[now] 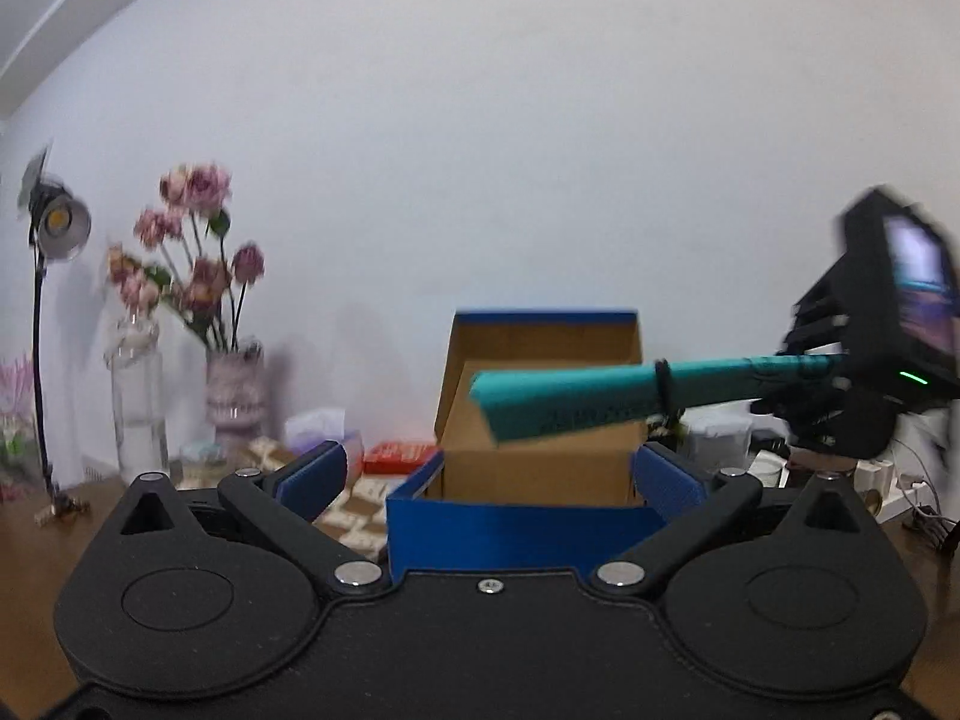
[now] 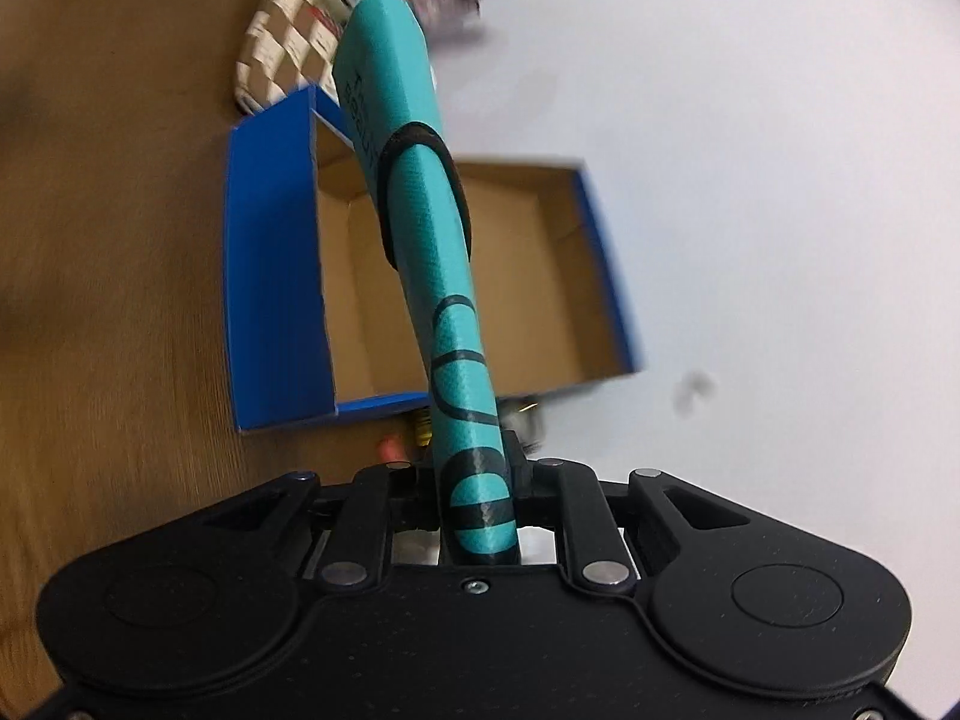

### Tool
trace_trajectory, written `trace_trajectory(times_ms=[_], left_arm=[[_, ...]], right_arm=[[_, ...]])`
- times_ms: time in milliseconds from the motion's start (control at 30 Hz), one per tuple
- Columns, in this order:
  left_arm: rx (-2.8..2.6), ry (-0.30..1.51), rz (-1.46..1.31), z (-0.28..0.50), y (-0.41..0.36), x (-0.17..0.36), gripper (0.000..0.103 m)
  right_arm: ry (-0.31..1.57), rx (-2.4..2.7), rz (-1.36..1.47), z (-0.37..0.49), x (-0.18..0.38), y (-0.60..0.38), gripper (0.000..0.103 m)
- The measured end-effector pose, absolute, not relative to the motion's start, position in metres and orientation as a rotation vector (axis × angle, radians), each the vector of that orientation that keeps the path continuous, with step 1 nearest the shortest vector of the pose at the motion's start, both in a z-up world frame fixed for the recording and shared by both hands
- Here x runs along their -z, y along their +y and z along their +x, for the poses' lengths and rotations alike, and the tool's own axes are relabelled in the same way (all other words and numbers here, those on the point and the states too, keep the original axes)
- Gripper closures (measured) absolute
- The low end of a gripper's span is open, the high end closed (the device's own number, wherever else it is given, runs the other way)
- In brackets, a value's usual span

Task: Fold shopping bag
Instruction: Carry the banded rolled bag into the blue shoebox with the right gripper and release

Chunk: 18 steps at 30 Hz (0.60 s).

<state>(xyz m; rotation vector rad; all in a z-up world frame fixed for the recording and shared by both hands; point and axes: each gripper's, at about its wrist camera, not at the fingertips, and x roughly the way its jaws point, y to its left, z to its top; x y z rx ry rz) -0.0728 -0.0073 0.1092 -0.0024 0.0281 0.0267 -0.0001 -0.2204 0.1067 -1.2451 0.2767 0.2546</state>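
Note:
The shopping bag (image 1: pixel 570 399) is a tight teal roll with black print, bound by a black elastic band (image 1: pixel 662 384). My right gripper (image 1: pixel 834 390) comes in from the right and is shut on one end of the roll, which sticks out level above an open blue box (image 1: pixel 510 531) with a brown cardboard inside. In the right wrist view the bag (image 2: pixel 420 210) runs from my right gripper (image 2: pixel 474 480) out over the box (image 2: pixel 270 270), the band (image 2: pixel 420 138) near its far end. My left gripper (image 1: pixel 489 480) stands wide open in front of the box, holding nothing, its blue pads (image 1: pixel 312 474) well apart.
The box stands on a wooden table (image 2: pixel 108 240) against a white wall. At the left are a desk lamp (image 1: pixel 60 225), a glass vase (image 1: pixel 135 396) and a vase of pink flowers (image 1: pixel 234 384). A checkered item (image 1: pixel 354 510) and a red pack (image 1: pixel 399 456) lie beside the box.

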Motion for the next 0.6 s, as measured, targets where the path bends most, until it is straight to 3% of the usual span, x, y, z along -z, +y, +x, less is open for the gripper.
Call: trace_trajectory(times_ms=[300, 500, 600], left_arm=[[-0.026, 0.254, -0.004, -0.031, 0.01, -0.08, 0.0], [-0.034, 0.32, -0.004, -0.002, 0.015, -0.051, 0.0], [-0.035, 0.309, 0.003, -0.004, 0.015, -0.05, 0.0]], right_arm=[[0.575, -0.346, -1.177, 0.23, -0.028, -0.163, 0.086], [0.723, -0.489, -1.174, 0.31, 0.011, -0.132, 0.084], [0.815, -0.54, -1.197, 0.328, 0.035, -0.125, 0.077]])
